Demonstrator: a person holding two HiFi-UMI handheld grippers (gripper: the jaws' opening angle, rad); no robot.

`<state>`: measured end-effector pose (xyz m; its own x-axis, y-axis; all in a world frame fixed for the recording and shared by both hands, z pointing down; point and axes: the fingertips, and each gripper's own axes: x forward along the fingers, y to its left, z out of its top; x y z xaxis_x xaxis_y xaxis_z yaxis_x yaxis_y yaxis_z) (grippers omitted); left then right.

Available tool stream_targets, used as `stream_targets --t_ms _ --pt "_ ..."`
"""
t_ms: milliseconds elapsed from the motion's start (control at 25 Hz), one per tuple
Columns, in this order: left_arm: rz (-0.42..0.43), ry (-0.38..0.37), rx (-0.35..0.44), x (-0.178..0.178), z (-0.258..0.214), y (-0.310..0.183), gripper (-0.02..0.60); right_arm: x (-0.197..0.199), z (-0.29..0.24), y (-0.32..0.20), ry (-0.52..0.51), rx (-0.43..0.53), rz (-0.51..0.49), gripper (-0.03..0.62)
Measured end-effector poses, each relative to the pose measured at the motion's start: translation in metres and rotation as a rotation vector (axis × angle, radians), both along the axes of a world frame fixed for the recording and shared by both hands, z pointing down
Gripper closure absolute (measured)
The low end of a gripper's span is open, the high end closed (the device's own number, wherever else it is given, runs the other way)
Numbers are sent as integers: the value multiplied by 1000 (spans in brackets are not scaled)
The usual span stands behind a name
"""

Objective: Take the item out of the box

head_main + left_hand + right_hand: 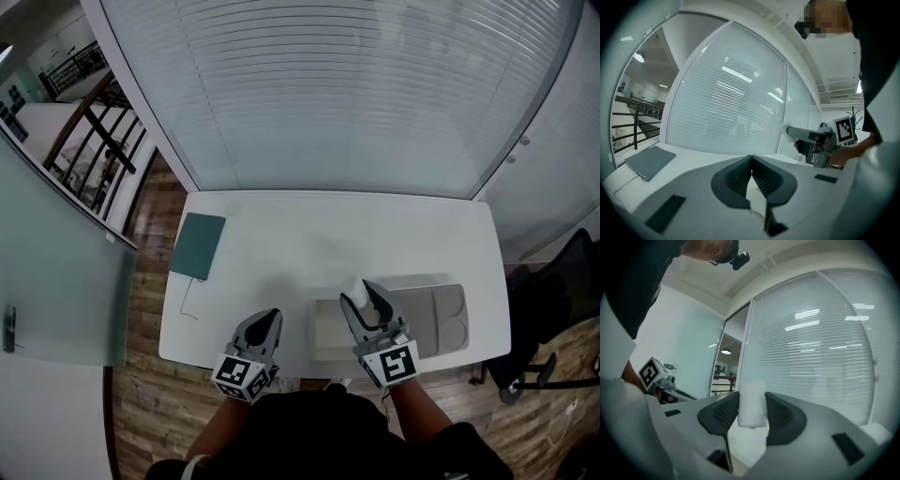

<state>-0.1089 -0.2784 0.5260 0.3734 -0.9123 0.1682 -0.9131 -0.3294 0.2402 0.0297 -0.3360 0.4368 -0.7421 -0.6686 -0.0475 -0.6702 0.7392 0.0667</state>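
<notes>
My right gripper [363, 294] is shut on a small white roll-shaped item [355, 290], lifted above the left end of the open box [328, 339] near the table's front edge. In the right gripper view the white item [752, 404] stands upright, pinched between the dark pads. My left gripper [266, 322] hovers at the front edge, left of the box, its jaws shut with nothing between them. In the left gripper view its pads meet at the tip [751, 158], and the right gripper [811, 137] with the white item [790, 131] shows at the right.
The box's open lid [439, 319] with moulded recesses lies flat to the right. A dark green notebook [198, 246] rests at the white table's [319, 234] left end with a thin cable beside it. A glass wall with blinds stands behind; a black chair [553, 319] sits right.
</notes>
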Motion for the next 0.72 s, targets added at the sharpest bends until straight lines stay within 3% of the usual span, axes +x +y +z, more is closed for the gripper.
stream_targets --t_ms 160,400,720 --pt "-11 -21 34 -4 -12 -6 571 24 -12 -9 -70 19 142 422" --pt "-22 -36 77 -7 -26 -10 571 44 -6 -17 -35 13 226 422" --pt "-52 -57 87 -14 -38 -13 571 43 -6 -15 -34 1 208 422"
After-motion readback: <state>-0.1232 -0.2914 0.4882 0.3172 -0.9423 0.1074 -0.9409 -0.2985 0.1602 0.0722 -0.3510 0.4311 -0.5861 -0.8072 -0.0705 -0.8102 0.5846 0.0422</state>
